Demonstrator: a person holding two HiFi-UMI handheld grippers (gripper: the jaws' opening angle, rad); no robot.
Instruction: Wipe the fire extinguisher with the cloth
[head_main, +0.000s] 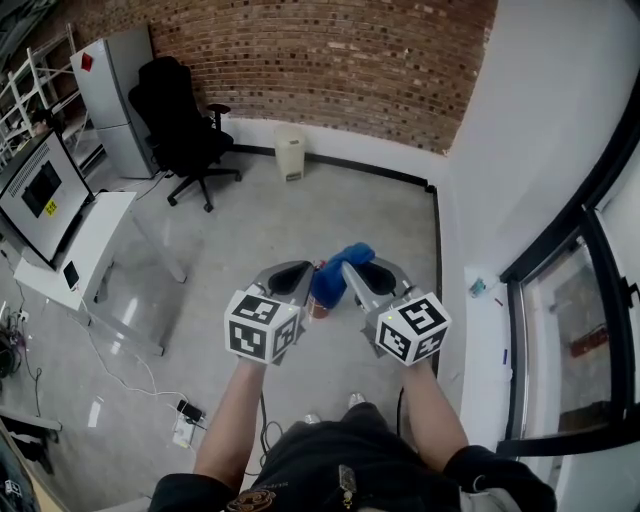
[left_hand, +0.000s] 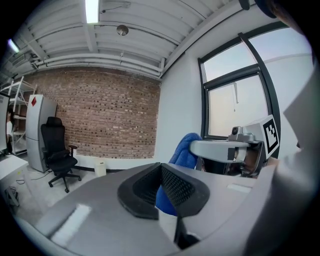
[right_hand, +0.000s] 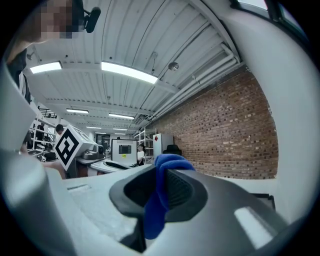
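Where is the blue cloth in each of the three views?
Head view: cloth at centre.
Left gripper view: cloth right of centre, in left tongs.
Right gripper view: cloth at centre, in right tongs.
Shared landmark: brick wall.

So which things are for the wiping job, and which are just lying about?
For the job: blue cloth, left gripper, right gripper, reddish thing underneath (probably the fire extinguisher).
Just lying about: black chair, grey cabinet, white bin, monitor.
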